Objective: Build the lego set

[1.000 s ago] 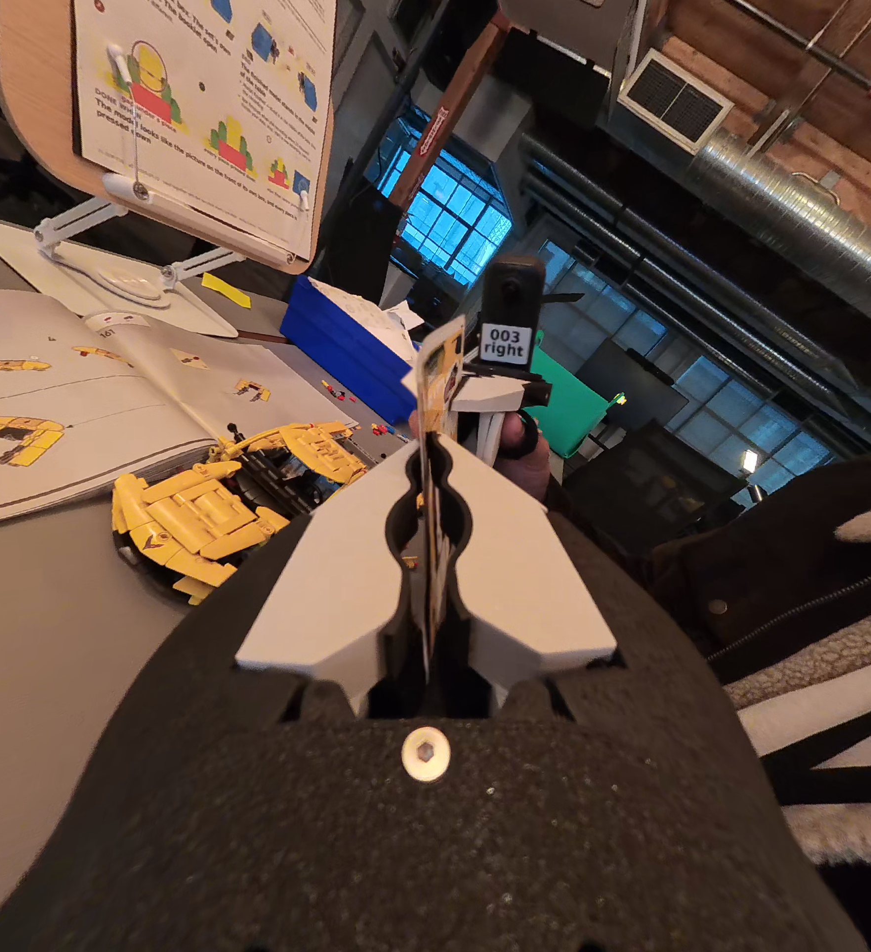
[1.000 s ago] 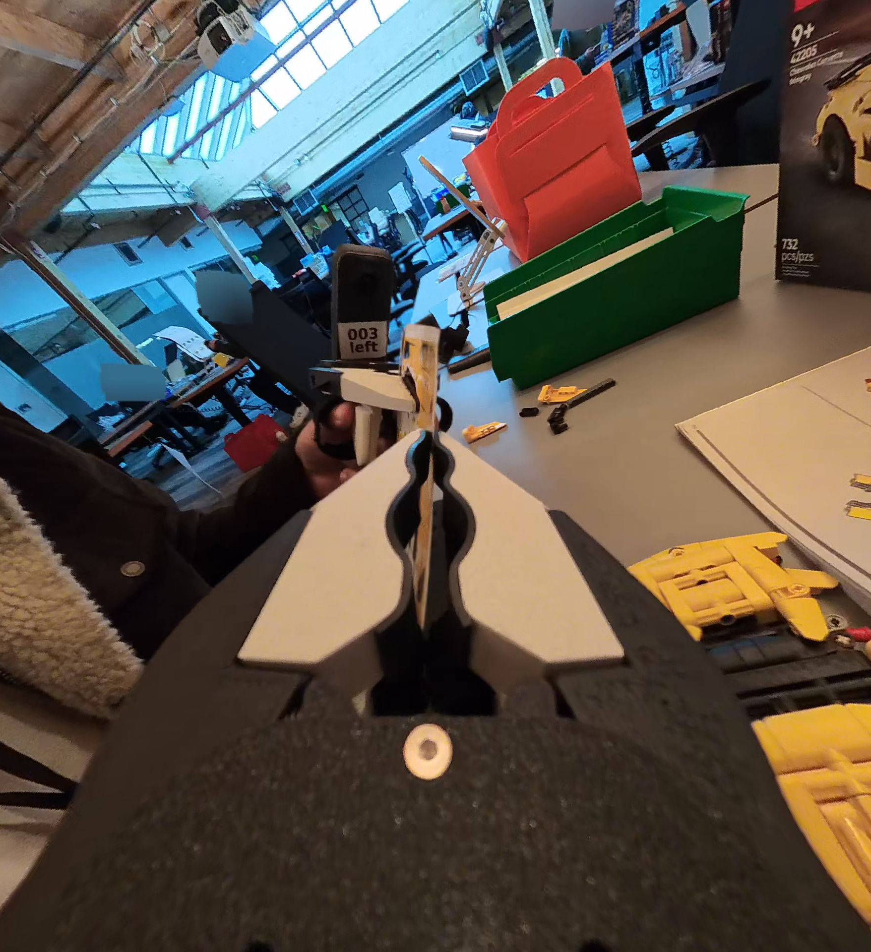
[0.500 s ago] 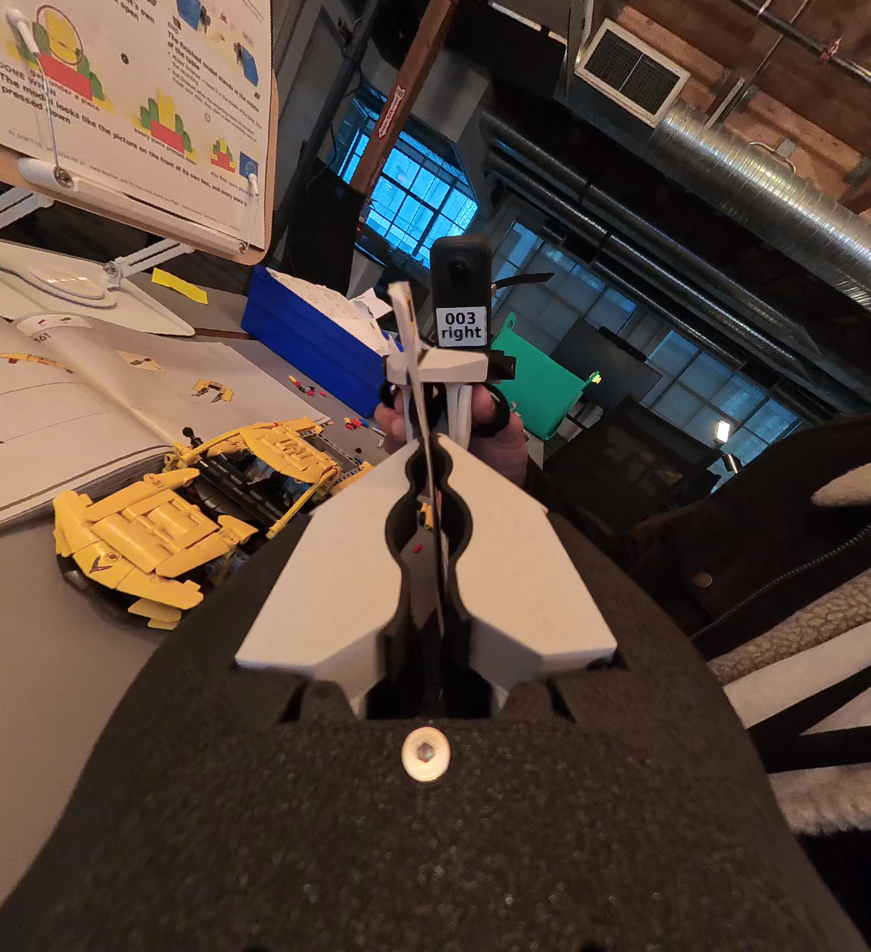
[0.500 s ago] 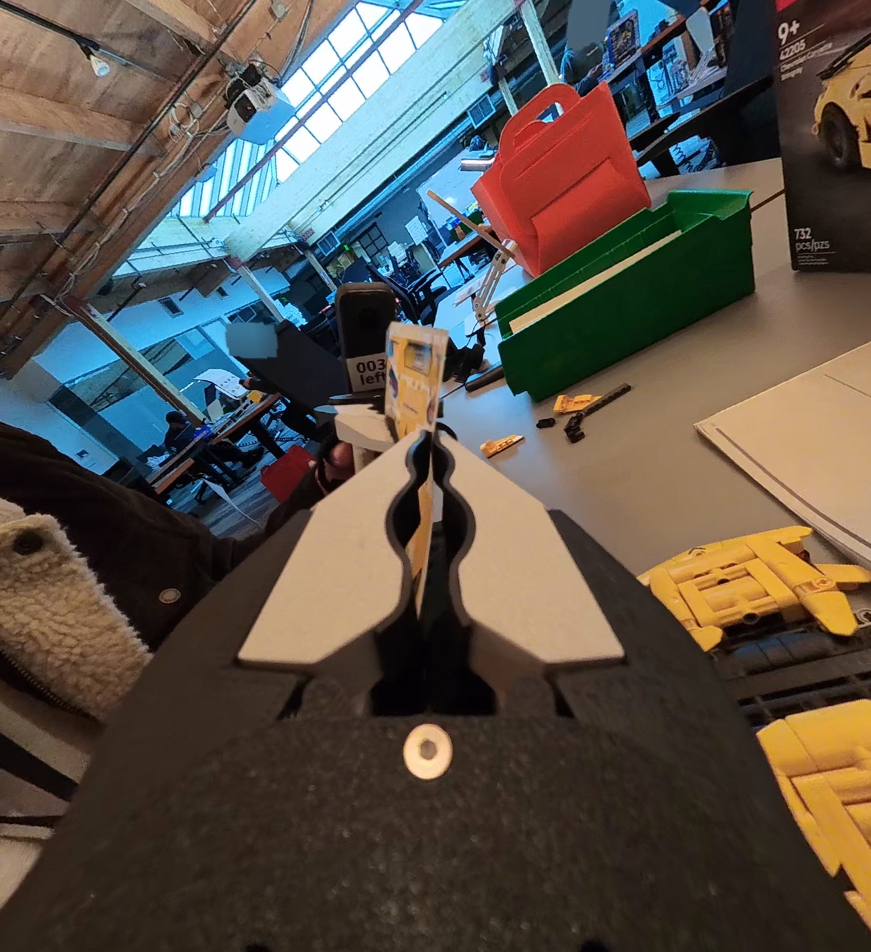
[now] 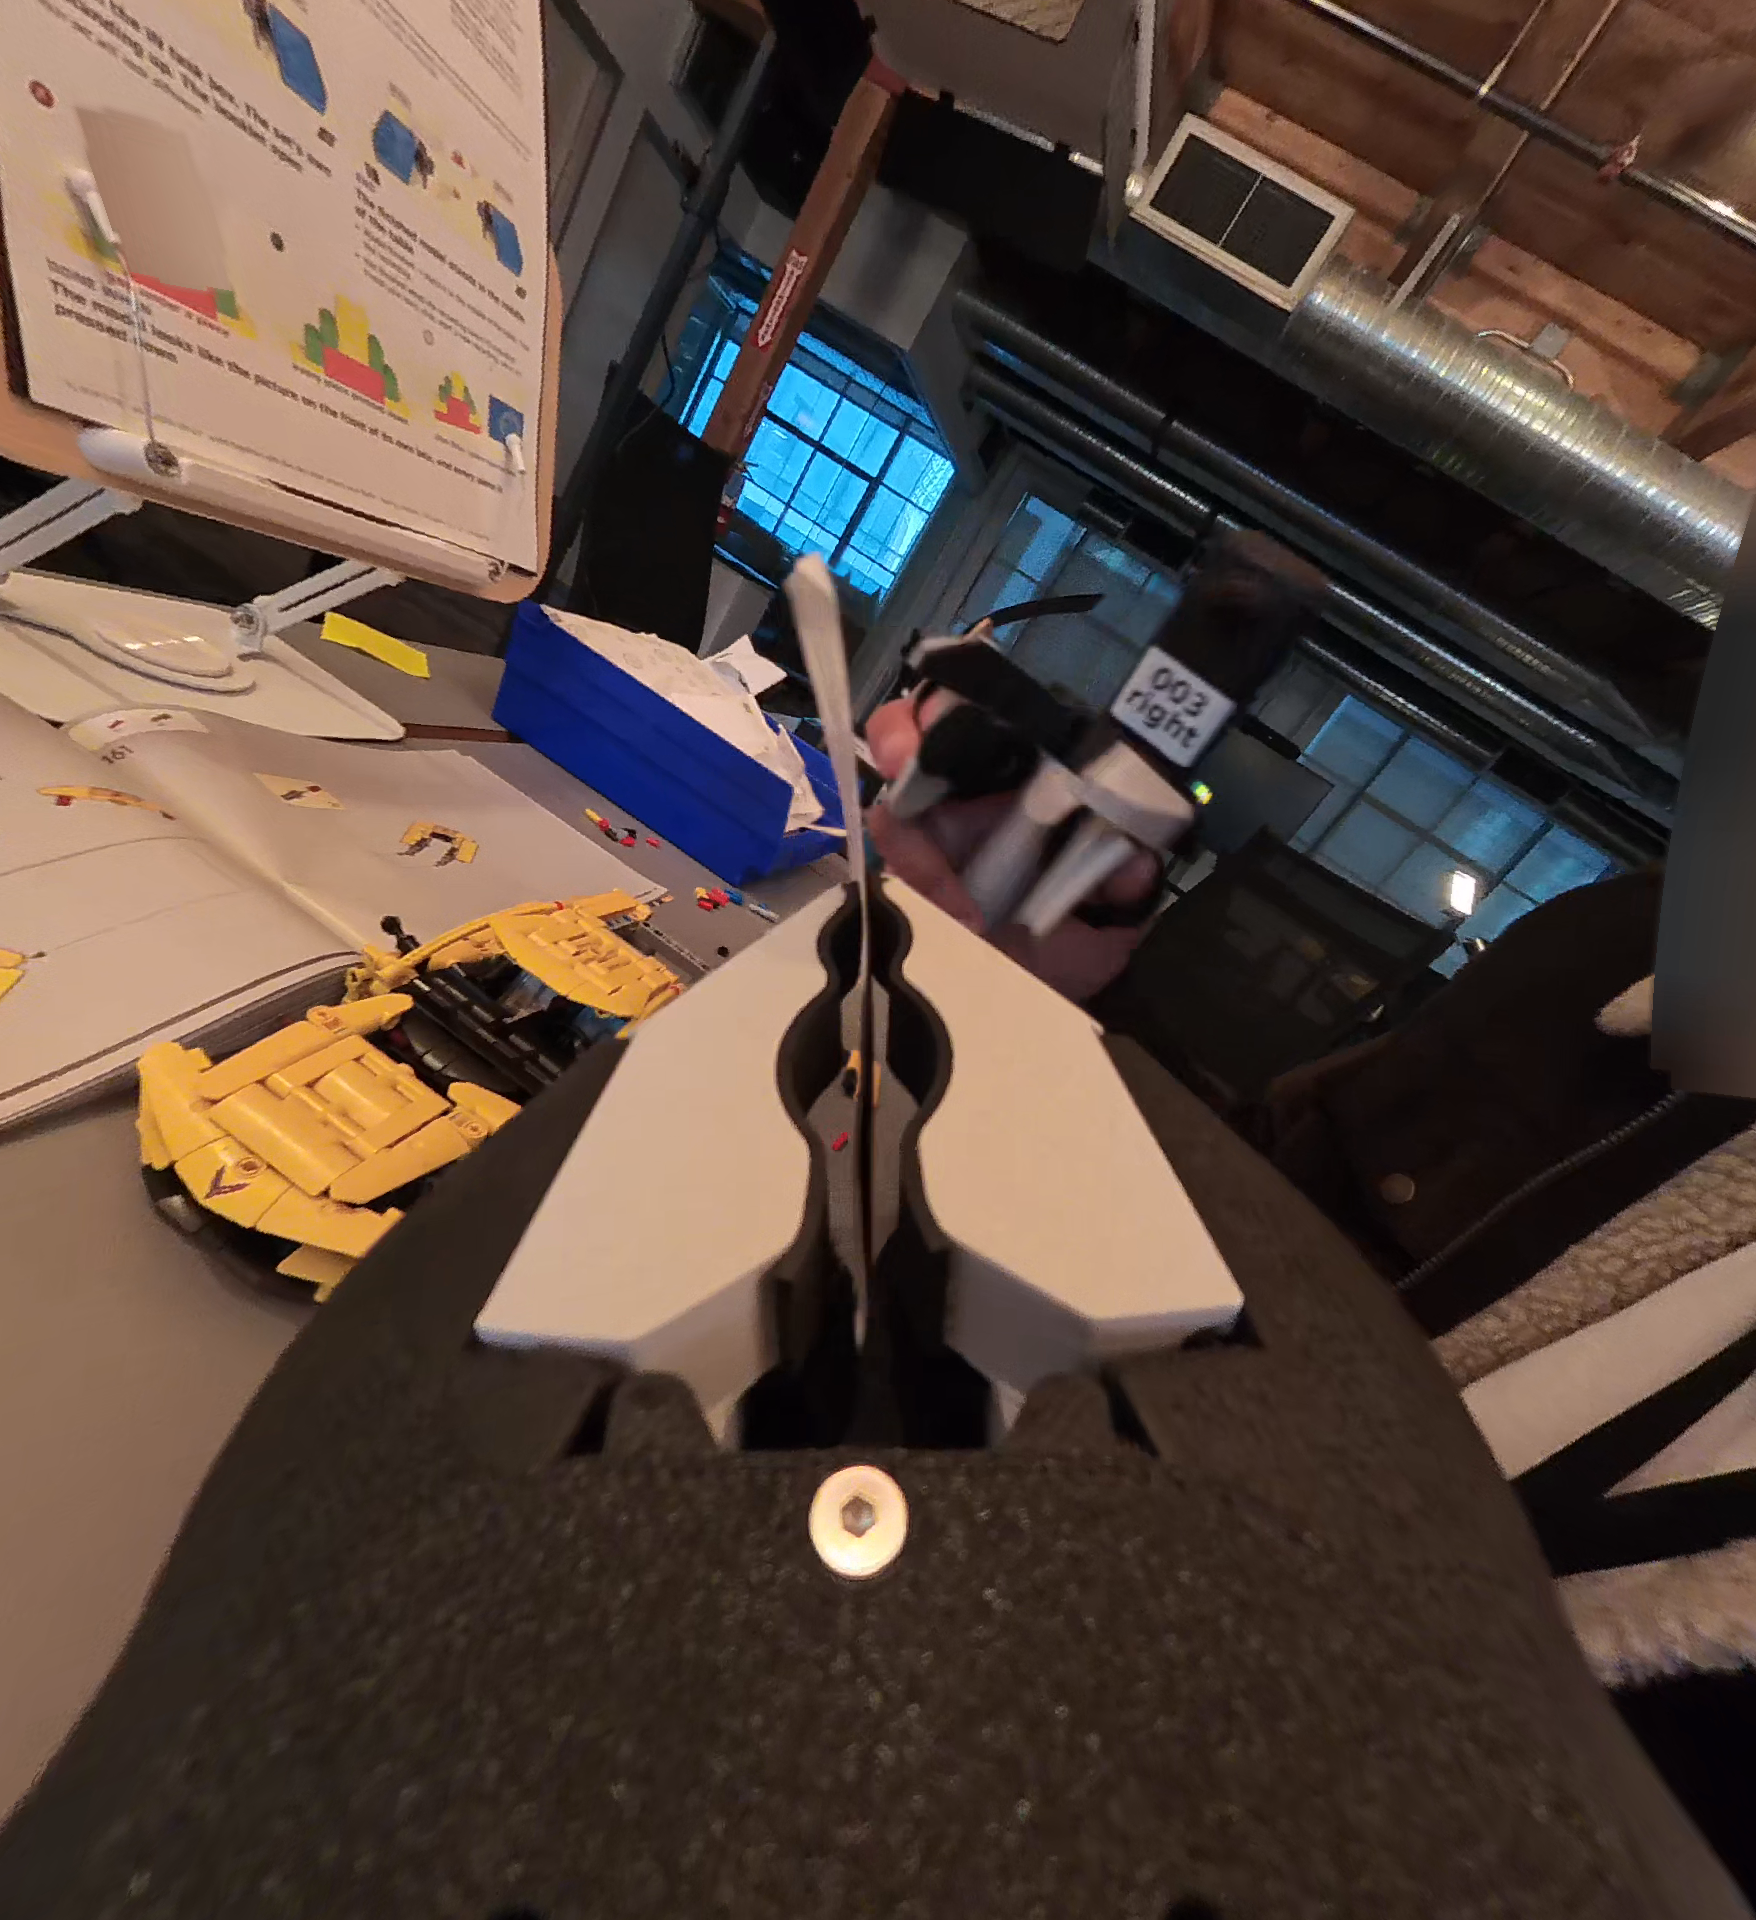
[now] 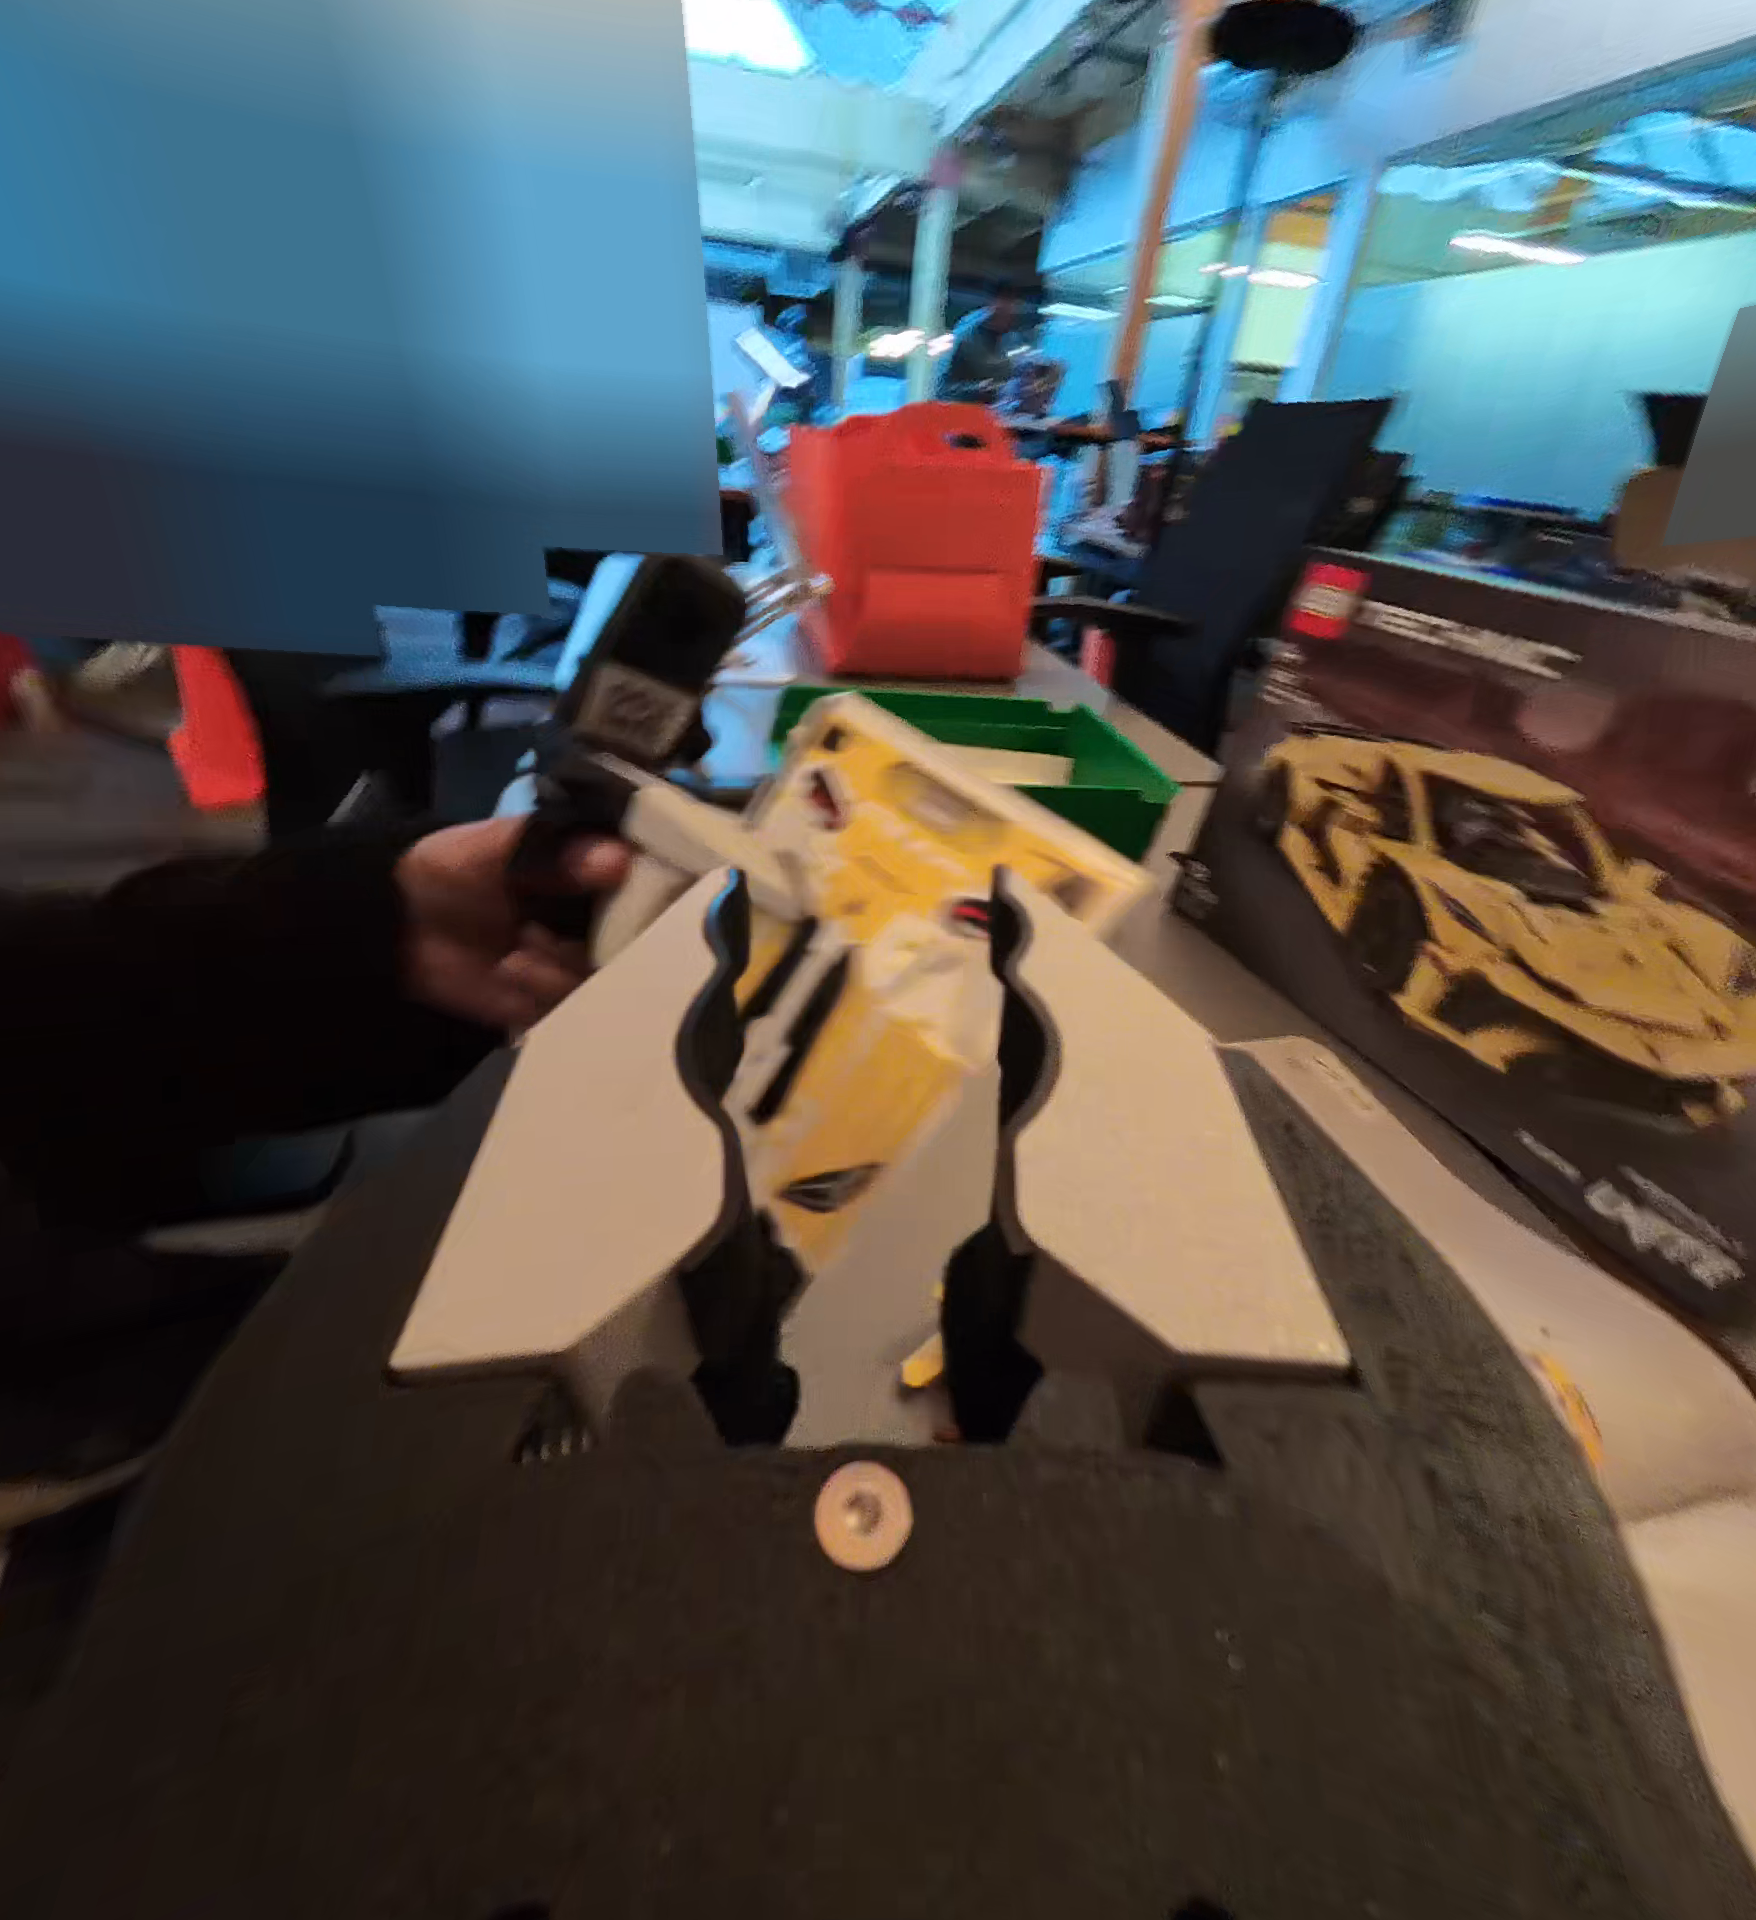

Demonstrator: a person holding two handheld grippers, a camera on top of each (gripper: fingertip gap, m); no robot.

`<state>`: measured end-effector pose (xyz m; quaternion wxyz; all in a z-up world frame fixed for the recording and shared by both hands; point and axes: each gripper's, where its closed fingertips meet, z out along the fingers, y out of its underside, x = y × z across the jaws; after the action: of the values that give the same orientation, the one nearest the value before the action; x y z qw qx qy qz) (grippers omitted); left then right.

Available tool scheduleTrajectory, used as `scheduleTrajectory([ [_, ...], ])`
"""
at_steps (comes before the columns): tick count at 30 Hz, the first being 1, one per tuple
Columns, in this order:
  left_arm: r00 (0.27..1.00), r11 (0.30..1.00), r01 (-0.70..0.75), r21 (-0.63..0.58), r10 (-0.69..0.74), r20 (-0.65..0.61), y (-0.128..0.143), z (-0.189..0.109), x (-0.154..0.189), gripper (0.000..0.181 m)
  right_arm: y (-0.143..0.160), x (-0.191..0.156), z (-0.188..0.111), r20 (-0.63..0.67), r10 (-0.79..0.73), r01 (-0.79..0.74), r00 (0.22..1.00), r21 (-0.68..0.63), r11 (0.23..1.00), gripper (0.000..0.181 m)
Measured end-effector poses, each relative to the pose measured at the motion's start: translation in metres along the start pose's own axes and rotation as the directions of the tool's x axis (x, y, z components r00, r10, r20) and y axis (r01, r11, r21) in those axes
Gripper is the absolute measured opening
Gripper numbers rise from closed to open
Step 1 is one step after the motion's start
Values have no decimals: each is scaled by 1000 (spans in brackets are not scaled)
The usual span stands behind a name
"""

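- while the left gripper [image 5: 858, 904] is pinched tight on a thin yellow-printed sheet, apparently the set's sticker sheet [image 5: 824, 665], the sheet stands edge-on in the left wrist view, rising past the fingertips.
- the right gripper [image 6: 858, 914] has its jaws spread wide and holds nothing; in its own blurred view the sheet's yellow face [image 6: 853, 1039] lies beyond and between its fingers, and contact cannot be told.
- the partly built yellow and black lego car [image 5: 375, 1081] sits on the grey table [image 5: 22, 1403], beside the open instruction booklet [image 5: 178, 862] and well below the raised sheet.
- a blue plastic bin [image 5: 645, 758], a green bin [image 6: 1092, 748], an orange paper bag [image 6: 915, 561] and the dark set box with a yellow car pictured on it [image 6: 1528, 935] stand around the work area.
- the step in hand looks like sticker work: one gripper presents the sheet, the other is free to pick.
- the next move likely calls for the right fingertips to close on a sticker's edge or on the sheet's free corner, gently, since thin paper bends and slips easily.
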<state>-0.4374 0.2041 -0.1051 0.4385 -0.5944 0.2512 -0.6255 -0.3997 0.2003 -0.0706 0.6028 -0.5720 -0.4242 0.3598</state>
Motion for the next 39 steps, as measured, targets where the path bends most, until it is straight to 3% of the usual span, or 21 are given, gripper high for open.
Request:
scheduleTrajectory([
  [4,995,997,-77,-25,75,-71,3,2,16,0,17,-41,25,102,-104,117,989,-136,984,74],
  [6,986,989,-132,-59,126,-107,9,4,26,0,24,-50,30,139,-110,131,984,-155,979,72],
  [20,940,961,-269,-59,249,-233,17,3,54,0,13,-61,16,394,271,-252,878,-101,962,24],
  [24,933,955,-290,-66,266,-242,19,3,59,0,14,-56,14,389,286,-271,876,-93,958,10],
  [39,956,957,-265,-120,245,-160,20,2,43,0,9,-41,9,353,297,-300,887,-49,953,0],
])
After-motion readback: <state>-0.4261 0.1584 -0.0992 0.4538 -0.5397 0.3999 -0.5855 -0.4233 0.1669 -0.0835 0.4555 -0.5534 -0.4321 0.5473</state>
